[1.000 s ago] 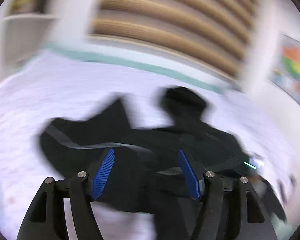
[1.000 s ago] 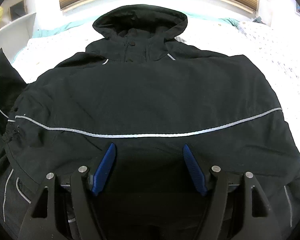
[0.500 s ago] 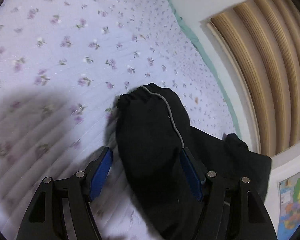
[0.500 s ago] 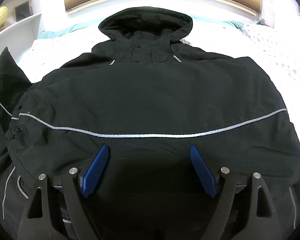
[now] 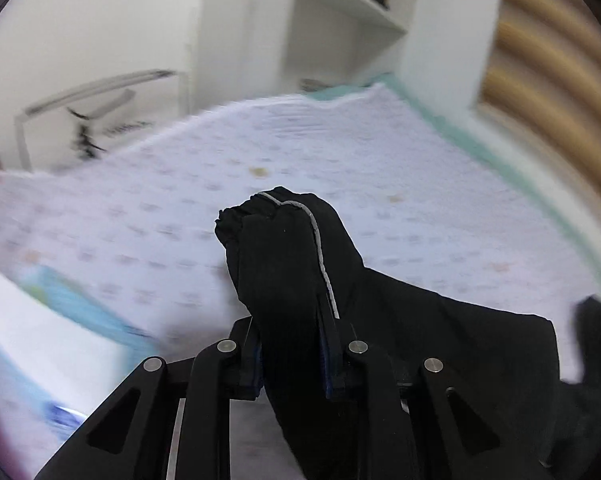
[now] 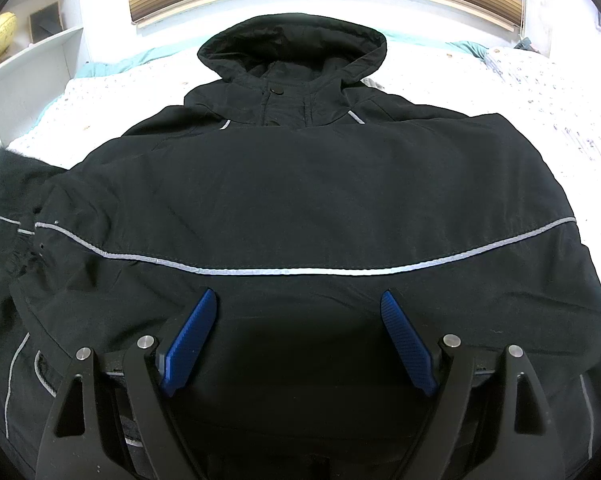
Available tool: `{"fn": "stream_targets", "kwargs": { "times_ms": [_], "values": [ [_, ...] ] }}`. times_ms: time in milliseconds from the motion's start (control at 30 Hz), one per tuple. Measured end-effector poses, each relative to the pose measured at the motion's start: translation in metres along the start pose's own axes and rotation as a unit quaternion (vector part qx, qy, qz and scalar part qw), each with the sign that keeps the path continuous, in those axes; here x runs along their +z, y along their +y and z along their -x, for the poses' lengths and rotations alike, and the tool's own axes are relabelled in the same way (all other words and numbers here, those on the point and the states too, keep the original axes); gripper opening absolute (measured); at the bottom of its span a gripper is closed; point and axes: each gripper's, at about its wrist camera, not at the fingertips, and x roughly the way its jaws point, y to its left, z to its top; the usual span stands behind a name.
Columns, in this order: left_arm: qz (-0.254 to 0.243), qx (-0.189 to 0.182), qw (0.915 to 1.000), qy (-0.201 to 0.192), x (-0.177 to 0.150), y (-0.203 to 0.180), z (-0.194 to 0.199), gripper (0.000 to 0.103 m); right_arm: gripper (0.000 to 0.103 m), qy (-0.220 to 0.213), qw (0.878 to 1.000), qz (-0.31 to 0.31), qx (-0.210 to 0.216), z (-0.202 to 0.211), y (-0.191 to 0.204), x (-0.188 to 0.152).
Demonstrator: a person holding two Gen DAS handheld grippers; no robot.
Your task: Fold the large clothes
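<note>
Floral bedspread (image 5: 420, 208) — black jacket (image 6: 300, 184) sleeve (image 5: 288, 264) in left gripper (image 5: 292, 354)

A bed (image 6: 548, 92) carries everything here, covered by a white quilted spread printed with small pale flowers, with a teal sheet edge (image 5: 452, 128) showing along its far side by the wall. Directly on the spread lies a black hooded jacket (image 6: 300, 184), spread flat with its front up. Its hood (image 6: 292, 46) rests at the far end of the jacket, toward the teal edge. A reflective grey stripe (image 6: 284, 271) crosses the jacket below its chest. Bare spread shows on both sides of the jacket.
</note>
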Motion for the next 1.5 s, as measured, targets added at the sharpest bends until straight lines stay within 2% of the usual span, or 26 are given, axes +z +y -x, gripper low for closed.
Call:
{"fn": "stream_targets", "kwargs": {
  "times_ms": [67, 133, 267, 333, 367, 400, 433, 467, 533, 633, 700, 800, 833, 867, 900, 933, 967, 1033, 1067, 1167, 1267, 1333, 1367, 1433, 1467, 1500],
  "values": [
    [-0.018, 0.005, 0.9996, 0.021, -0.003, -0.003, -0.009, 0.02, 0.087, 0.0, 1.0, 0.0, -0.001, 0.0, 0.0, 0.0],
    [-0.04, 0.005, 0.999, 0.021, -0.008, -0.011, -0.01, 0.02, 0.087, 0.0, 1.0, 0.0, 0.0, 0.0, 0.001, 0.0],
    [-0.072, -0.085, 0.9935, -0.025, -0.019, -0.019, 0.042, 0.02, 0.087, 0.0, 1.0, 0.0, -0.001, 0.0, 0.001, 0.0],
    [-0.089, -0.129, 0.9868, -0.041, -0.021, -0.034, 0.07, 0.02, 0.087, 0.0, 1.0, 0.0, 0.0, 0.0, 0.001, 0.0],
    [-0.095, -0.163, 0.9807, -0.048, -0.022, -0.044, 0.088, 0.02, 0.087, 0.0, 1.0, 0.0, 0.0, 0.0, 0.0, 0.0],
    [-0.102, -0.205, 0.972, -0.054, -0.024, -0.054, 0.106, 0.02, 0.087, 0.0, 1.0, 0.0, 0.0, 0.0, 0.001, 0.0],
    [-0.11, -0.255, 0.959, -0.056, -0.028, -0.067, 0.126, 0.02, 0.087, 0.0, 1.0, 0.0, 0.001, 0.001, 0.001, 0.0],
    [-0.115, -0.287, 0.9495, -0.054, -0.03, -0.075, 0.137, 0.019, 0.087, -0.001, 1.0, 0.0, 0.001, 0.001, 0.001, 0.0],
    [-0.133, -0.367, 0.9197, -0.039, -0.043, -0.105, 0.167, 0.019, 0.087, -0.001, 1.0, -0.001, 0.001, 0.001, 0.001, 0.0],
    [-0.184, -0.43, 0.8839, -0.012, -0.071, -0.157, 0.195, 0.019, 0.087, -0.001, 1.0, -0.002, 0.003, 0.001, 0.003, 0.0],
    [-0.23, -0.417, 0.8789, -0.016, -0.092, -0.188, 0.209, 0.019, 0.088, -0.002, 1.0, -0.003, 0.005, 0.0, 0.003, 0.0],
    [-0.257, -0.399, 0.8801, -0.004, -0.108, -0.201, 0.21, 0.022, 0.088, -0.003, 1.0, -0.005, 0.008, 0.001, 0.002, 0.0],
    [-0.254, -0.387, 0.8861, 0.002, -0.109, -0.196, 0.205, 0.035, 0.088, -0.003, 1.0, -0.006, 0.009, 0.001, 0.003, 0.0],
    [-0.249, -0.355, 0.9012, 0.005, -0.105, -0.187, 0.195, 0.063, 0.089, -0.004, 1.0, -0.006, 0.01, 0.001, 0.003, 0.0],
    [-0.246, -0.326, 0.9127, 0.001, -0.103, -0.179, 0.187, 0.076, 0.09, -0.004, 1.0, -0.006, 0.012, 0.001, 0.002, 0.0],
    [-0.243, -0.301, 0.9221, -0.005, -0.101, -0.172, 0.181, 0.082, 0.091, -0.005, 1.0, -0.007, 0.015, 0.001, 0.002, 0.0],
    [-0.241, -0.263, 0.9339, -0.018, -0.099, -0.157, 0.172, 0.082, 0.091, -0.006, 1.0, -0.008, 0.018, 0.001, 0.002, 0.0],
    [-0.248, -0.217, 0.9439, -0.022, -0.094, -0.142, 0.155, 0.082, 0.092, -0.006, 1.0, -0.008, 0.02, 0.001, 0.002, 0.0],
    [-0.257, -0.204, 0.9445, -0.012, -0.091, -0.135, 0.144, 0.082, 0.093, -0.006, 1.0, -0.007, 0.021, 0.0, 0.002, 0.0],
    [-0.288, -0.195, 0.9373, 0.022, -0.094, -0.13, 0.121, 0.082, 0.093, -0.006, 1.0, -0.007, 0.021, 0.0, 0.002, 0.0],
    [-0.296, -0.157, 0.9422, 0.013, -0.1, -0.142, 0.105, 0.082, 0.093, -0.006, 1.0, -0.007, 0.022, 0.0, 0.003, 0.0],
    [-0.287, -0.115, 0.9508, 0.026, -0.099, -0.15, 0.082, 0.082, 0.094, -0.006, 1.0, -0.007, 0.022, 0.0, 0.002, 0.0],
    [-0.288, -0.097, 0.9522, 0.03, -0.098, -0.151, 0.071, 0.082, 0.094, -0.007, 1.0, -0.007, 0.022, 0.0, 0.002, 0.0],
    [-0.303, -0.027, 0.9519, 0.037, -0.102, -0.159, 0.041, 0.081, 0.094, -0.007, 1.0, -0.007, 0.023, 0.0, 0.003, 0.0],
    [-0.308, -0.008, 0.9505, 0.038, -0.104, -0.161, 0.033, 0.074, 0.094, -0.007, 1.0, -0.007, 0.024, 0.0, 0.003, 0.0],
    [-0.313, 0.017, 0.9491, 0.031, -0.106, -0.162, 0.024, 0.061, 0.094, -0.007, 1.0, -0.008, 0.025, 0.0, 0.003, 0.0]
  ]
}}
